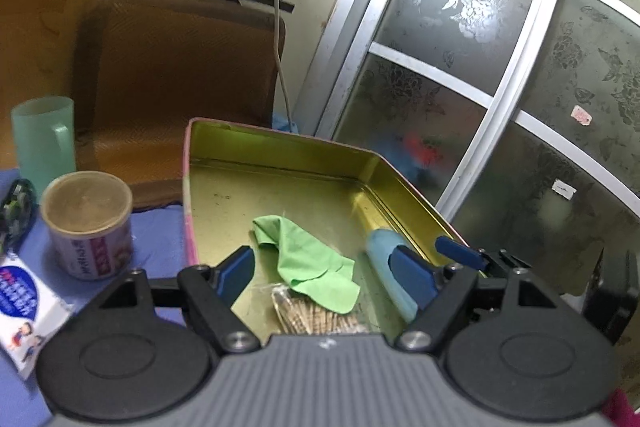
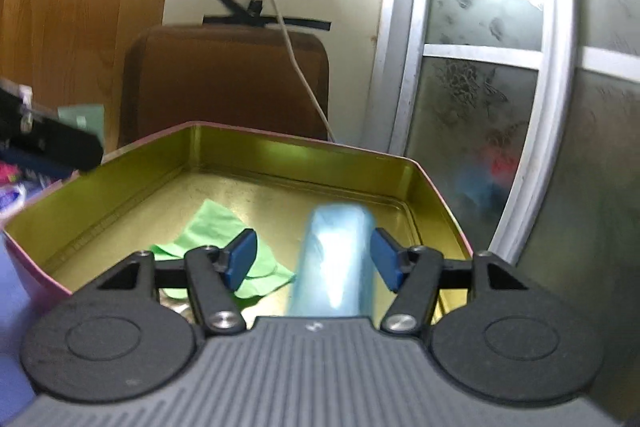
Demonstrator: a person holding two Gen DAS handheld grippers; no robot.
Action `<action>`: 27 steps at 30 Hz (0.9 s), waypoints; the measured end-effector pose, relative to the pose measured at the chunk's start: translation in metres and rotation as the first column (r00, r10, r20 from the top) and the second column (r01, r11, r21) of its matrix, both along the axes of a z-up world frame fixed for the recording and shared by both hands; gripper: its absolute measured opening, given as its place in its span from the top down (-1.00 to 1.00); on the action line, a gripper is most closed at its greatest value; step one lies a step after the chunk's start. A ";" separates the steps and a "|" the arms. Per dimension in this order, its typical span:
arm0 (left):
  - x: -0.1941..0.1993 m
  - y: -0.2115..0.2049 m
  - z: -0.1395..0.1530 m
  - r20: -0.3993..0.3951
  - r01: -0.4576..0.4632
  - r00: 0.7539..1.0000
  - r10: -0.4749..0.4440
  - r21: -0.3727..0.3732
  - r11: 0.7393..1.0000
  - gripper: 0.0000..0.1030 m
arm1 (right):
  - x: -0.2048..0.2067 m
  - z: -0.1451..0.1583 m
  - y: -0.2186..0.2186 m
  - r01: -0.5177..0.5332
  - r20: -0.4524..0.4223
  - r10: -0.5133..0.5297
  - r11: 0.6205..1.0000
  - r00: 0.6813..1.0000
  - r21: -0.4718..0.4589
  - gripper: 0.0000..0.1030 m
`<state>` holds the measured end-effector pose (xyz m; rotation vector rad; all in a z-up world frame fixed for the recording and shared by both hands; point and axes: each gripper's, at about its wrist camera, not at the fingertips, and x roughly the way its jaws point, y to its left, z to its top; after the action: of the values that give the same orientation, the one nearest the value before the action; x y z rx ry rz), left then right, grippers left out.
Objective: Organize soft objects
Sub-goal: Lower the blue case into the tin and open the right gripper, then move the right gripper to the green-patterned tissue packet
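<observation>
Both grippers are released; the light blue plastic roll (image 2: pixel 336 259) lies lengthwise between the right gripper (image 2: pixel 314 259) pads, untouched.

Left gripper (image 1: pixel 326 269) and right gripper (image 2: pixel 314 259) both gape, angled downward.

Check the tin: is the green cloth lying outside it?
No, the green cloth lies crumpled on the floor of the open tin, beside the light blue roll.
</observation>
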<state>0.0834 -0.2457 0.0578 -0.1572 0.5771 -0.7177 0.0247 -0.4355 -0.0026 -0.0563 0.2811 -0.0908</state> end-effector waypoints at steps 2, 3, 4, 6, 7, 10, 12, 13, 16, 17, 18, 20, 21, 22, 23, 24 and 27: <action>-0.010 0.011 0.000 0.028 -0.008 1.000 0.008 0.007 1.000 -0.51 | -0.007 0.004 0.006 -0.034 0.029 0.033 0.999 0.999 0.020 -0.23; -0.015 0.017 0.000 0.042 -0.014 0.999 0.014 0.013 1.000 -0.51 | -0.012 0.005 0.012 -0.056 0.049 0.055 0.998 0.997 0.021 -0.20; -0.021 0.024 -0.001 0.057 -0.024 0.998 0.023 0.020 1.000 -0.51 | -0.012 0.008 0.019 -0.083 0.064 0.081 0.996 0.995 0.020 -0.14; -0.033 0.043 -0.003 0.084 -0.060 0.995 0.057 0.039 0.997 -0.51 | -0.014 0.012 0.035 -0.137 0.081 0.135 0.990 0.988 0.016 -0.07; -0.037 0.052 -0.003 0.092 -0.080 0.993 0.075 0.045 0.996 -0.51 | -0.014 0.014 0.044 -0.168 0.088 0.166 0.986 0.982 0.016 -0.03; -0.051 0.093 -0.011 0.099 -0.163 0.983 0.157 0.053 0.985 -0.51 | -0.011 0.019 0.071 -0.271 0.092 0.268 0.963 0.959 0.014 0.08; -0.058 0.123 -0.018 0.090 -0.231 0.970 0.226 0.057 0.971 -0.51 | -0.009 0.019 0.090 -0.331 0.082 0.329 0.944 0.941 0.009 0.09; -0.061 0.138 -0.020 0.085 -0.263 0.962 0.258 0.058 0.963 -0.51 | -0.006 0.019 0.100 -0.361 0.072 0.360 0.933 0.930 0.008 0.10; -0.065 0.181 -0.030 0.073 -0.377 0.925 0.373 0.065 0.924 -0.51 | 0.003 0.014 0.131 -0.452 0.023 0.451 0.892 0.892 0.030 0.11; -0.066 0.195 -0.033 0.070 -0.419 0.908 0.414 0.070 0.906 -0.51 | 0.007 0.012 0.143 -0.483 0.002 0.483 0.875 0.875 0.042 0.11; -0.066 0.208 -0.035 0.065 -0.455 0.890 0.452 0.071 0.887 -0.51 | 0.008 0.010 0.151 -0.504 -0.011 0.505 0.863 0.863 0.049 0.12; -0.065 0.236 -0.040 0.050 -0.528 0.849 0.526 0.061 0.847 -0.51 | 0.010 0.006 0.173 -0.550 -0.042 0.553 0.833 0.832 0.059 0.12; -0.065 0.248 -0.042 0.045 -0.562 0.827 0.560 0.053 0.826 -0.51 | 0.011 0.004 0.183 -0.572 -0.054 0.575 0.818 0.817 0.062 0.12; -0.064 0.260 -0.045 0.034 -0.597 0.802 0.596 0.045 0.801 -0.51 | 0.013 0.003 0.193 -0.593 -0.063 0.596 0.803 0.800 0.068 0.12; -0.063 0.272 -0.048 0.014 -0.630 0.776 0.630 0.030 0.776 -0.51 | 0.016 0.003 0.203 -0.613 -0.074 0.617 0.787 0.784 0.074 0.11; -0.063 0.286 -0.052 -0.015 -0.658 0.753 0.658 0.003 0.753 -0.51 | 0.019 0.003 0.212 -0.627 -0.082 0.632 0.775 0.771 0.076 0.11; -0.061 0.316 -0.062 -0.141 -0.693 0.720 0.679 -0.102 0.713 -0.51 | 0.030 0.003 0.240 -0.666 -0.101 0.667 0.744 0.738 0.046 -0.03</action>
<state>0.0223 0.0703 -0.0046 -0.5225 0.5008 -0.0111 0.0544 -0.1959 0.0005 -0.1546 0.3593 0.6415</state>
